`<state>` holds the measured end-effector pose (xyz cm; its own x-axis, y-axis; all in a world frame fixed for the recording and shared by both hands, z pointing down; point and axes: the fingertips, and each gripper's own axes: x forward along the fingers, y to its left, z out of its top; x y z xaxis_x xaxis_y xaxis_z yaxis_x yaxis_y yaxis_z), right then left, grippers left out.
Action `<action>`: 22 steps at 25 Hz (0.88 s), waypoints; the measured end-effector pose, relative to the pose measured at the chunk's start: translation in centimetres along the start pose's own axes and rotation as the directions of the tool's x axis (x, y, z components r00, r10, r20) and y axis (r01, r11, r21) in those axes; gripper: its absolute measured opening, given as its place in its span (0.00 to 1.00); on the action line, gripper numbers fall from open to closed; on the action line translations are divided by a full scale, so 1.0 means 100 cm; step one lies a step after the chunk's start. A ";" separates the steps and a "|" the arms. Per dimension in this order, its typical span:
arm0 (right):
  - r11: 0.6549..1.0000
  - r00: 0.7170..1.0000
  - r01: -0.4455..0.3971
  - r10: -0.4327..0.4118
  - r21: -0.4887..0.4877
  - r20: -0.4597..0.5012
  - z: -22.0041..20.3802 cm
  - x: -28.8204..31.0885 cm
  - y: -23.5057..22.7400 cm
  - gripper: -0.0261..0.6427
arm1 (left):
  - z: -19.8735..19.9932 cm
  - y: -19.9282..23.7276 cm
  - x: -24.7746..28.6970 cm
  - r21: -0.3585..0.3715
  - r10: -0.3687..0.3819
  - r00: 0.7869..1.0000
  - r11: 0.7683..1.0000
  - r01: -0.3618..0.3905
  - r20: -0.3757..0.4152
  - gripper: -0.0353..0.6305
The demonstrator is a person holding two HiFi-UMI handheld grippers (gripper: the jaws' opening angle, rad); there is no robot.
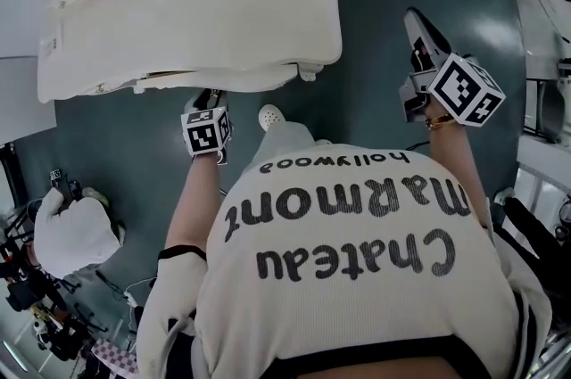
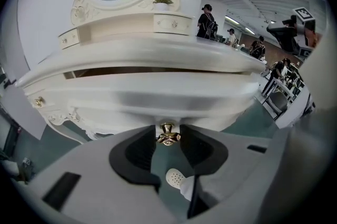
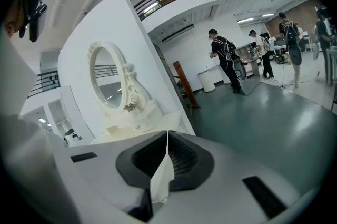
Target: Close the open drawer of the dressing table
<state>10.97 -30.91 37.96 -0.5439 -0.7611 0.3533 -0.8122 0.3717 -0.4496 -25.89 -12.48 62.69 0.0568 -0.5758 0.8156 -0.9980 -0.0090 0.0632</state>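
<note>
Drawer [image 2: 158, 97] stands a little out under the tabletop [image 2: 158, 54]. It is stiff and probably slides lightly. The left gripper [image 2: 168, 142] seems clamped on its small, slippery brass knob [image 2: 168, 133], while the right gripper [image 3: 167, 136] is closed and empty.

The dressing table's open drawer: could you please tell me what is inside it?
Of the drawer, only a narrow brown strip of interior shows under the tabletop, which covers the rest; any contents are hidden.
</note>
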 end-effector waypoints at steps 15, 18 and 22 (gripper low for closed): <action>1.000 1.000 0.029 -0.029 -0.005 0.005 -0.002 -0.009 0.005 0.08 | 0.009 0.001 0.004 0.015 -0.006 1.000 1.000 0.006 0.031 0.27; 0.999 0.999 0.041 -0.041 -0.006 0.004 -0.002 -0.010 0.004 0.08 | 0.012 0.003 0.007 0.008 -0.005 1.000 1.000 0.005 0.030 0.27; 0.999 0.999 0.051 -0.051 -0.010 0.007 -0.001 -0.013 0.005 0.08 | 0.016 0.005 0.012 0.013 -0.014 1.000 1.000 0.013 0.020 0.27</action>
<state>11.24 -29.63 37.33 -0.5003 -0.7826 0.3703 -0.8410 0.3375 -0.4229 -26.40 -14.45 62.78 0.0699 -0.5920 0.8029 -0.9974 -0.0277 0.0665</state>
